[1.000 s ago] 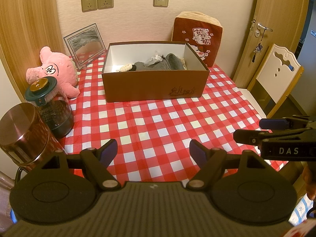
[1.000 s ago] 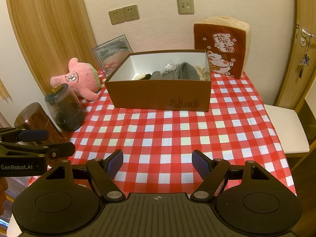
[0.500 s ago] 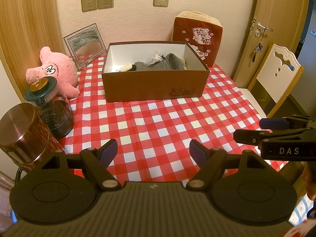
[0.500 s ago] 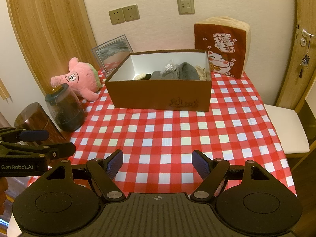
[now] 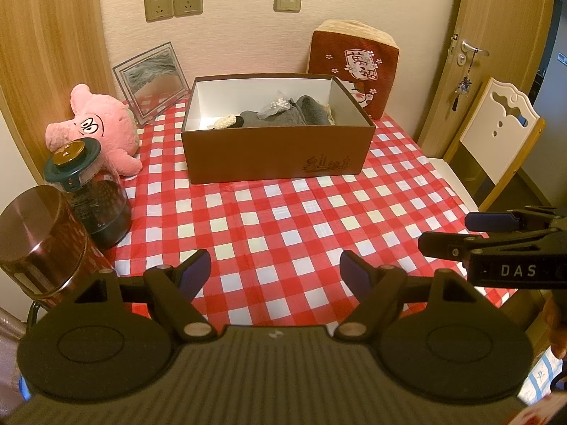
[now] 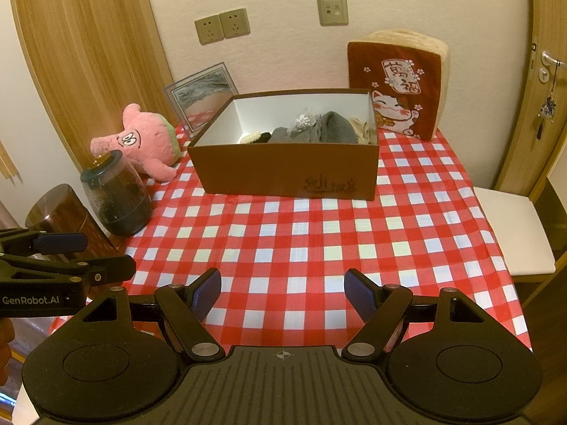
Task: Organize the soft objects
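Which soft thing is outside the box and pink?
The pink pig plush, lying left of the brown box. The cat cushion behind is dark red.

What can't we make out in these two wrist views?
- Brown box floor: near wall hides it, both views.
- Beige fabric in box: mostly behind grey clothing, right view.
- Box logo: too small.
- Copper tin: base cut off by left hand-held gripper, left view.
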